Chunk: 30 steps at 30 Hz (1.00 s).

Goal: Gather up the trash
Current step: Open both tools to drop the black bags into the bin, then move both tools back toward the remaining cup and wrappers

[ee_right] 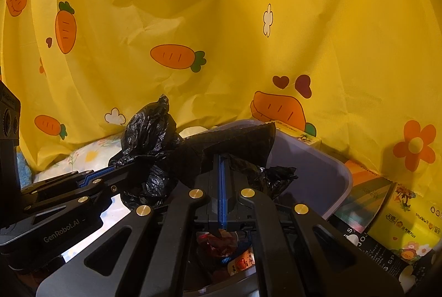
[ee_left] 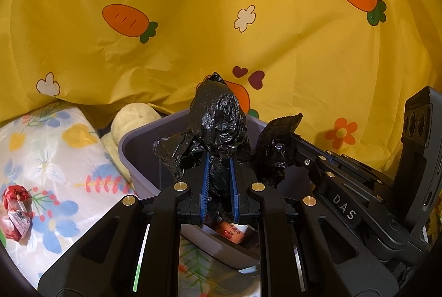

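A black trash bag lines a grey-purple bin. My left gripper is shut on a gathered bunch of the bag's rim, and the crumpled plastic stands up above its blue pads. My right gripper is shut on another flap of the same bag, just to the right of the left one. Each gripper shows in the other's view: the right gripper and the left gripper. Wrappers lie inside the bin below the jaws. A red wrapper lies on a floral pillow.
A yellow sheet with a carrot print hangs close behind the bin. A cream plush toy sits between the pillow and the bin. Right of the bin stand a yellow box, a black box and a striped packet.
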{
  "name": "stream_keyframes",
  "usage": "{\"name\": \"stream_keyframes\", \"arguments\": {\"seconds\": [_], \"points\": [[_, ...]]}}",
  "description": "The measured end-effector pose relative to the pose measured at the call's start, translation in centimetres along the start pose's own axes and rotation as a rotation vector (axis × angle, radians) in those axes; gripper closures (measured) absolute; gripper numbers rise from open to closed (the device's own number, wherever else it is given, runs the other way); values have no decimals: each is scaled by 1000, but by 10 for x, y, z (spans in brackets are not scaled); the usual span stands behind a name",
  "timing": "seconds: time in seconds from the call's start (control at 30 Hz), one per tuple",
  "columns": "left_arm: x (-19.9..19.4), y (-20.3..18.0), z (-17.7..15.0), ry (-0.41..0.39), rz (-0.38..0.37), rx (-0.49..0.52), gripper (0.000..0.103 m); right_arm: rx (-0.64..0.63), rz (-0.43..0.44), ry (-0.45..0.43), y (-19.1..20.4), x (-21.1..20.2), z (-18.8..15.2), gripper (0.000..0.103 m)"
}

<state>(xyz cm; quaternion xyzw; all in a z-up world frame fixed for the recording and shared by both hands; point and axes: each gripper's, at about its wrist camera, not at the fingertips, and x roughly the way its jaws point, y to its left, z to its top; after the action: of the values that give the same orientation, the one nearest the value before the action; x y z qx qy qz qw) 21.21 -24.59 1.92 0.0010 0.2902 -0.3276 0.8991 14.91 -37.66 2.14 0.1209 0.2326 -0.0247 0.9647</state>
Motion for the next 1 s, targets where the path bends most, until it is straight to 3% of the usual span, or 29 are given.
{"name": "stream_keyframes", "arguments": {"seconds": [0.27, 0.37, 0.43, 0.5, 0.57, 0.77, 1.0], "points": [[5, 1, -2, 11, -10, -5, 89, 9, -6, 10, -2, 4, -1, 102], [6, 2, -3, 12, -13, -10, 83, 12, -9, 12, -3, 4, -1, 100], [6, 2, -3, 12, -15, -10, 75, 16, -10, 14, -3, 4, -1, 89], [5, 2, -3, 1, -4, -8, 57, 21, -8, 11, -4, 4, -1, 64], [1, 4, -4, -16, 7, -16, 44, 28, -13, 6, -6, 4, -2, 60], [-17, 17, -9, -62, 77, -40, 19, 47, -23, -2, -10, 0, -2, 50], [-52, 40, -19, -111, 221, -64, 11, 35, -44, -31, 2, -10, -4, 25]]}}
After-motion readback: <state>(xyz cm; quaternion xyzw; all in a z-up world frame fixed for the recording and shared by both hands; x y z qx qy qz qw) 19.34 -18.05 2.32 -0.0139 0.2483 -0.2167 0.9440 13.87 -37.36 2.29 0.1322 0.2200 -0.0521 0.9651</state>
